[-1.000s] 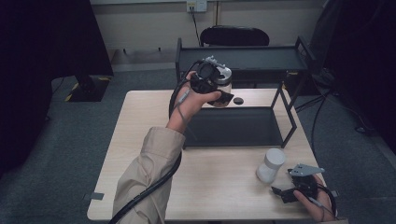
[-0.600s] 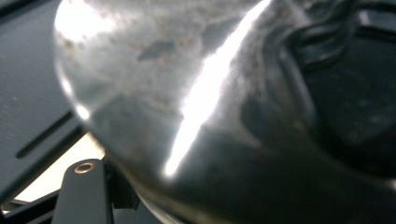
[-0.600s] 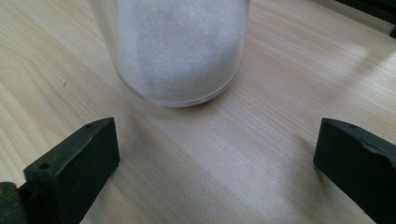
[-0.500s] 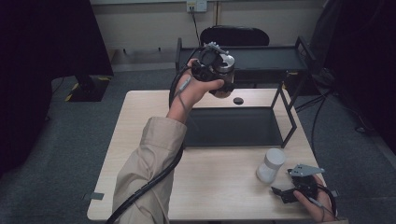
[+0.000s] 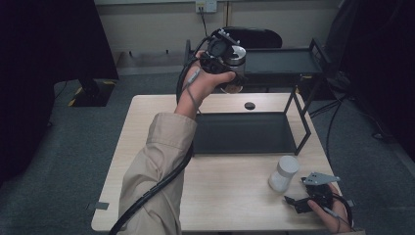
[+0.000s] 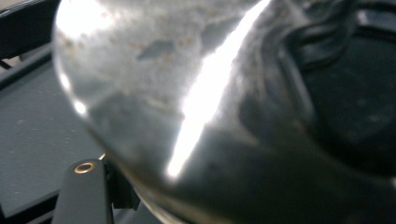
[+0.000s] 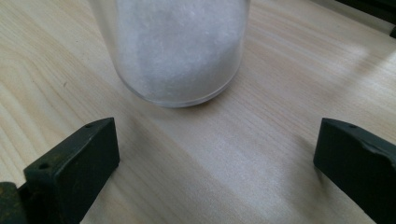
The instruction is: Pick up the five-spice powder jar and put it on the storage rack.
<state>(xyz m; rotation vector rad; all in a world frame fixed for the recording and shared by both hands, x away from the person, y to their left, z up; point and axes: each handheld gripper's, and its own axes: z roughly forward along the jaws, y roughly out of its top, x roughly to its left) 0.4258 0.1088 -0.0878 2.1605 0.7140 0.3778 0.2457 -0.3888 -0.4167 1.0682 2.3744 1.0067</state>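
- The left gripper is raised at the upper centre of the high view, above the far edge of the table. Its jaws are clamped on a shiny metal cup, and the hand and gripper body cover much of the cup there.
- In the left gripper view the metal cup sits so close to the lens that it is blurred and cut off by the top, right and bottom edges. One black jaw pokes up at the lower left, and the other is hidden behind the cup.
- Reflections on the cup are smeared, and no marking can be read on it.
- The right gripper rests at the lower right of the high view, partly cut off by the bottom edge. Its jaws stand wide apart with nothing between them.
- In the right gripper view a clear jar of white powder stands just ahead of the jaws, apart from both, with its top cut off by the upper edge. In the high view the jar stands on the table just beside the right gripper.
- A black tray rack fills the centre of the high view; its upper shelf runs behind the raised cup.
- A small dark round thing lies on the table at the centre, too small to identify.
- No brand, label or writing is legible anywhere.
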